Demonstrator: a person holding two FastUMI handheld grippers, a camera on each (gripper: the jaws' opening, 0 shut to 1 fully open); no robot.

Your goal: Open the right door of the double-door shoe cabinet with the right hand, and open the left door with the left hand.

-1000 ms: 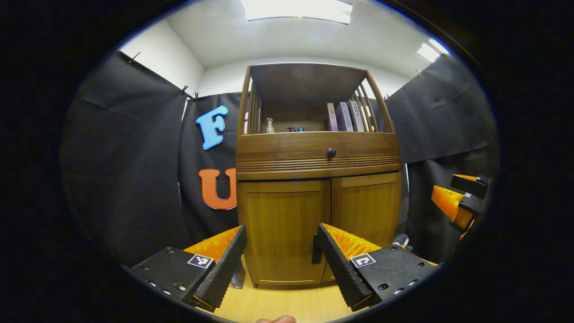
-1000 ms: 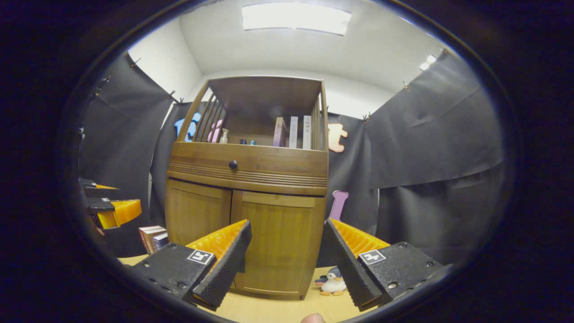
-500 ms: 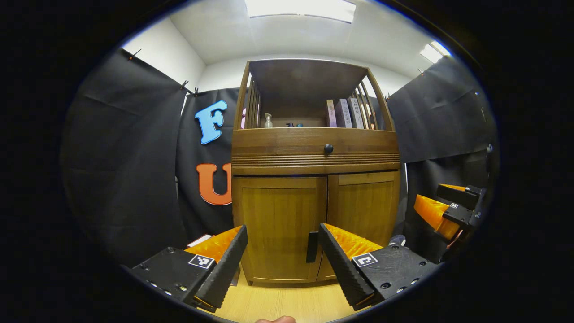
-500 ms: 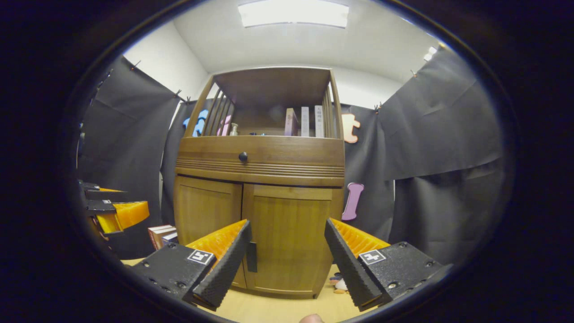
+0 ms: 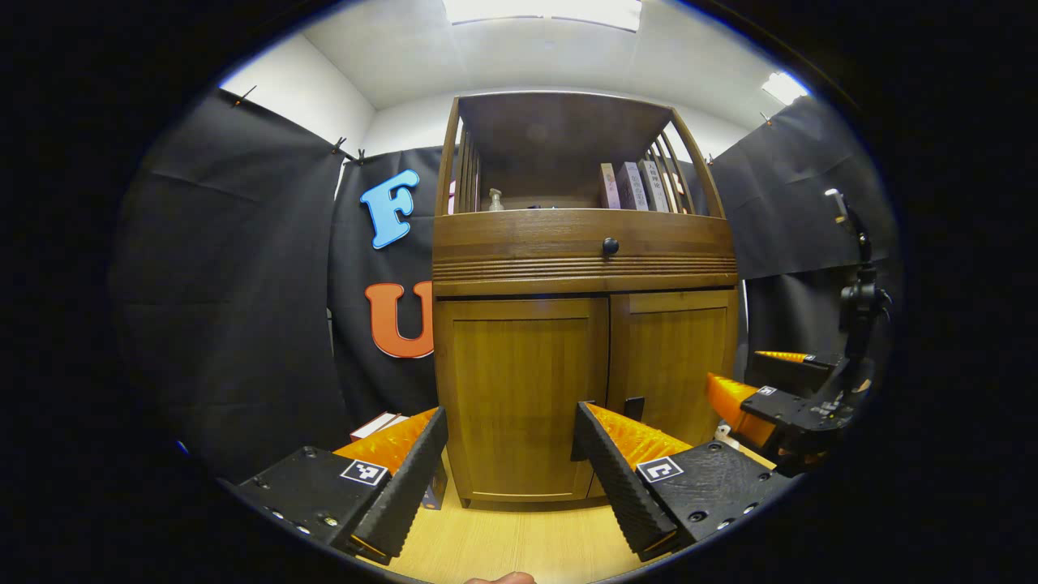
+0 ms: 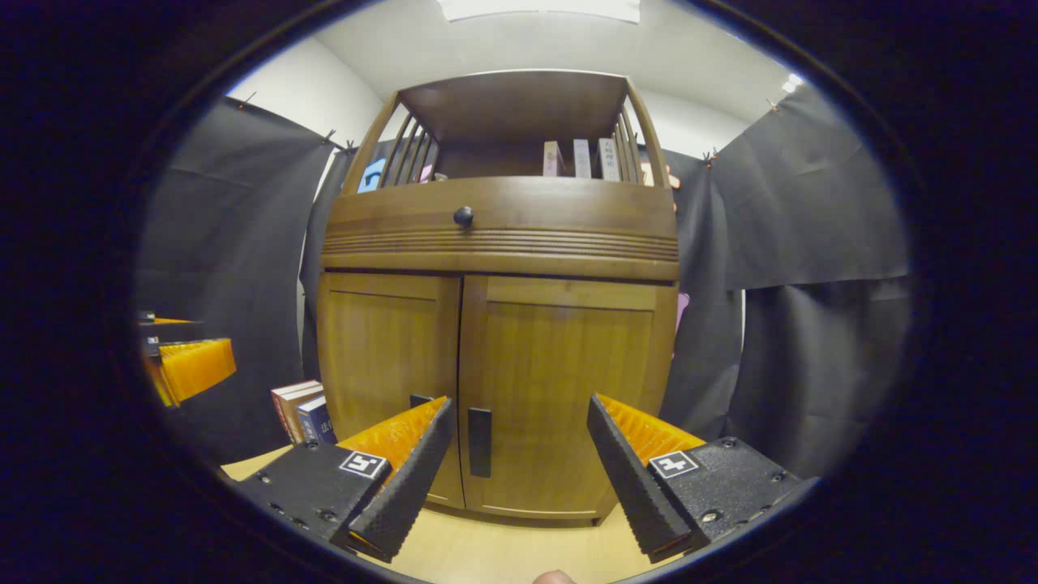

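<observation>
Wooden shoe cabinet [image 6: 495, 324] dead ahead of right hand-held gripper [image 6: 515, 454], both doors closed; right door [image 6: 568, 389] handle [image 6: 479, 442] between its spread fingers, untouched. Left hand-held gripper [image 5: 511, 462] spread too, facing left door [image 5: 523, 389]; handle there partly hidden behind finger. Books [image 6: 302, 410] left of cabinet.

Open floor [image 6: 503, 551] before cabinet [image 6: 495, 357], books [image 6: 302, 410] at its left

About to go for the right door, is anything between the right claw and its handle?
Nothing visible: the open right claw faces the black bar handle on the closed wooden right door, with only bare floor between.
</observation>
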